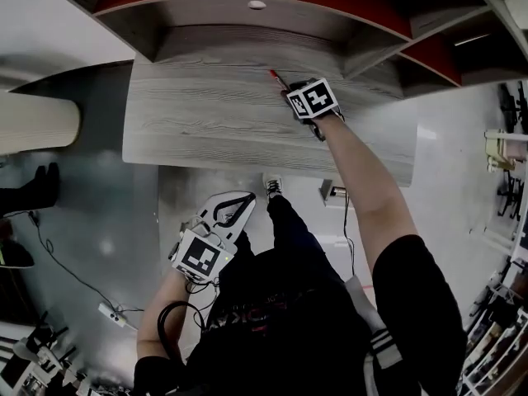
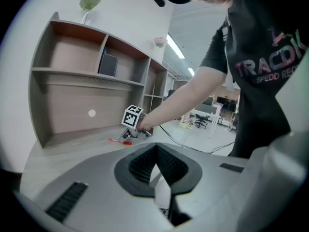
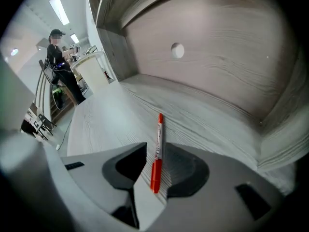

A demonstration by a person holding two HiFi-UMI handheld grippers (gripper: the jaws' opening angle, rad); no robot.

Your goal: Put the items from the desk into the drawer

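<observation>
Red pen (image 3: 158,129) lies flat on the desk (image 1: 206,114), near the back panel. It looks light and stiff with a smooth barrel that is likely to roll, so pinch across the thick capped end. Its long axis runs away from the right gripper (image 3: 155,149), slim end toward the panel, in the gap between the spread jaws; probably no contact. Left gripper (image 1: 233,210) has its jaws together, empty, off the desk.

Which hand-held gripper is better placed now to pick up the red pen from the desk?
Right. The right hand-held gripper is over the desk with its jaws open on either side of the red pen. The left hand-held gripper is shut and held back from the desk.
</observation>
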